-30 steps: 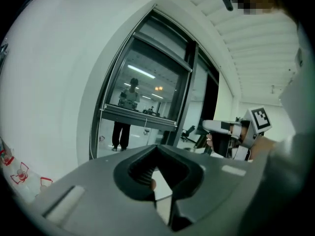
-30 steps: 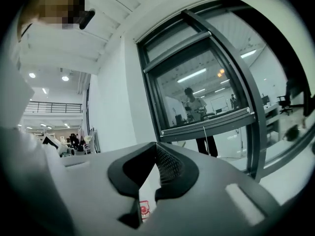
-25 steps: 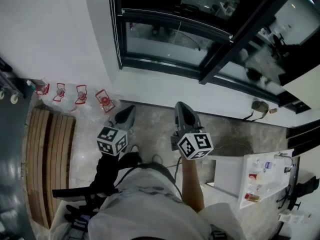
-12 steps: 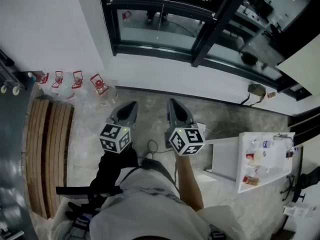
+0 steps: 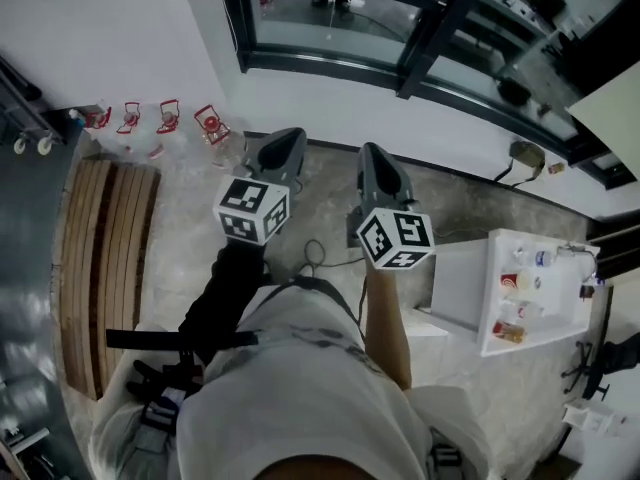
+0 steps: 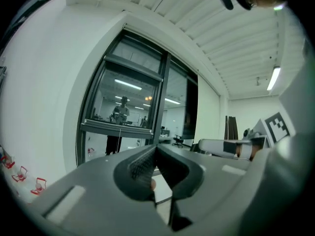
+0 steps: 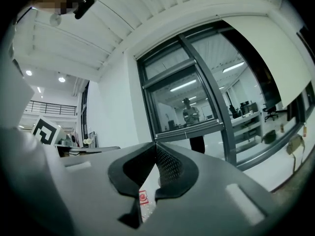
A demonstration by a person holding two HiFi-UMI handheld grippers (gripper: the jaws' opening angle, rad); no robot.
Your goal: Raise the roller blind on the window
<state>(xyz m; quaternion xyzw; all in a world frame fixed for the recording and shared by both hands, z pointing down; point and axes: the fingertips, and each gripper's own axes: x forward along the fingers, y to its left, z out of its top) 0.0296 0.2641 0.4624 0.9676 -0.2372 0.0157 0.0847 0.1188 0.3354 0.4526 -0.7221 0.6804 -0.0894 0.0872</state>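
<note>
Fingers of the left gripper are pressed together with nothing between them, and the right gripper is closed and empty in the same way. That suits tools being carried, not working on anything.

In the head view both grippers sit side by side at centre frame, the left gripper and the right gripper held level and aimed at the window along the top edge. They hang in free air, well apart from the frame and the glass.

The roller blind fills the upper right of the right gripper view as a pale panel over the right-hand pane. Its lower edge stops above the sill, so a strip of glass shows beneath it. From above it appears as a cream slab at the right edge, off to the side of where the jaws point.

No cord or chain can be made out, so what must be pulled stays unclear. How far the blind is meant to rise cannot be judged either.
</note>
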